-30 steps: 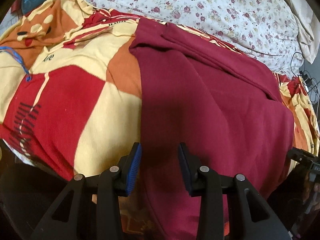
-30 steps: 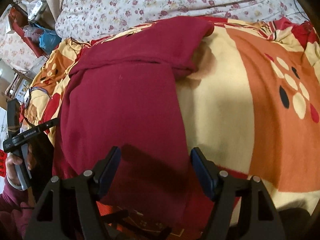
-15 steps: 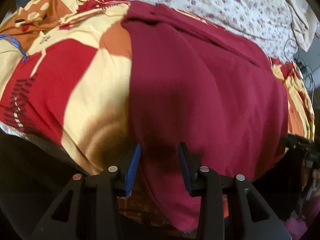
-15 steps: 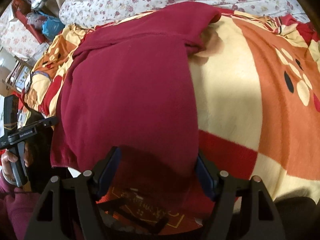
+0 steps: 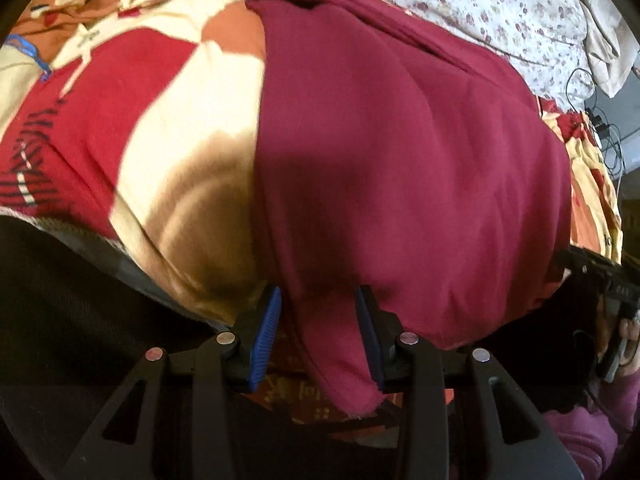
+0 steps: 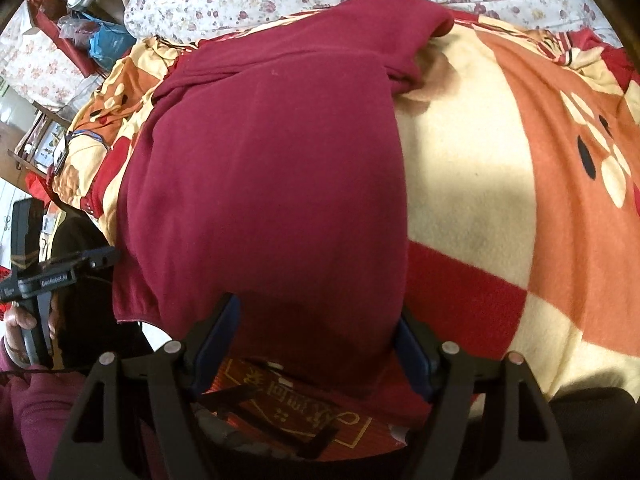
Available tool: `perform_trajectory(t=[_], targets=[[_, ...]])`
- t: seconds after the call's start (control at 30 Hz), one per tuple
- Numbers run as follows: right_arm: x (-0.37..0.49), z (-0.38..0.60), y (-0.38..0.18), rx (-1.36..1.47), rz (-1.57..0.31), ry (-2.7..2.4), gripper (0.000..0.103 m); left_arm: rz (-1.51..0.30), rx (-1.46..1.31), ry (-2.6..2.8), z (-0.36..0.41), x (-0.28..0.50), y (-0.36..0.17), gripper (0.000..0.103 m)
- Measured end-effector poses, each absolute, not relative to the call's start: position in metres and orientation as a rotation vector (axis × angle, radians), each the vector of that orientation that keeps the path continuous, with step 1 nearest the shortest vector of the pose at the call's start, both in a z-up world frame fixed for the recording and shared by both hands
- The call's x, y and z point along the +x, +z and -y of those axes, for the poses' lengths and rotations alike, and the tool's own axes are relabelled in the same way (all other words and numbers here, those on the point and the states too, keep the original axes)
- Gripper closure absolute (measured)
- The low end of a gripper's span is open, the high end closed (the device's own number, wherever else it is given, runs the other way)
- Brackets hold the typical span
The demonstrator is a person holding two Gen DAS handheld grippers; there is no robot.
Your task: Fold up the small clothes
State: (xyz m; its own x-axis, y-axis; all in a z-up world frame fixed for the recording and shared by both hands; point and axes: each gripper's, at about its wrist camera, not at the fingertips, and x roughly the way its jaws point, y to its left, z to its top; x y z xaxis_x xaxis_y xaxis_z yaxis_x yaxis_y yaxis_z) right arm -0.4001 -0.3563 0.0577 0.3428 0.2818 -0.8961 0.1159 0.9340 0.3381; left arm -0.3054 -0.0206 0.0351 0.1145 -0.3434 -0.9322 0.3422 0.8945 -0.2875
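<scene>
maroon garment lies spread on the patterned blanket on the bed, near hem hanging over the edge. left claw part open astride a hem corner, pads not pressing. right claw wide, jaws opening around the hem. risk: claws close on one layer only, or snag blanket; fold skews.

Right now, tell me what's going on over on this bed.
A person is folding a maroon garment spread on a patterned blanket, with a handheld gripper in each hand. The left gripper and the right gripper both sit at the garment's near hem, which hangs over the bed edge. Each has its jaws apart with the hem between them, neither visibly pinching yet. A sleeve already lies folded across the top.
</scene>
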Motion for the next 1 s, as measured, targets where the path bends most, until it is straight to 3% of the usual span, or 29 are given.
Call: perform_trajectory(t=[0.33,0.37,0.4,0.43,0.47,0.5,0.73,1.0], targets=[[-0.400,0.364,0.054,0.443,-1.191,0.119,0.026,-1.457,-0.050,-0.527,0.022,-0.304,0.011,0.075],[-0.400,0.363,0.055,0.430,-1.191,0.117,0.033,-1.456,-0.065,-0.529,0.022,-0.304,0.010,0.082],[-0.401,0.362,0.055,0.405,-1.193,0.115,0.049,-1.447,-0.092,-0.536,0.019,-0.303,0.011,0.089],[-0.401,0.360,0.057,0.362,-1.196,0.111,0.078,-1.432,-0.112,-0.538,0.017,-0.301,0.014,0.103],[-0.402,0.360,0.058,0.358,-1.194,0.108,0.092,-1.412,-0.153,-0.559,0.011,-0.300,0.019,0.103],[-0.403,0.363,0.059,0.384,-1.184,0.113,0.095,-1.398,-0.193,-0.587,0.006,-0.299,0.025,0.103],[-0.432,0.338,0.089,0.420,-1.175,0.330,0.095,-1.251,-0.157,-0.644,-0.032,-0.314,0.098,0.103],[-0.450,0.302,0.065,0.467,-1.269,0.464,0.095,-1.271,-0.178,-0.587,-0.051,-0.304,0.097,0.103]])
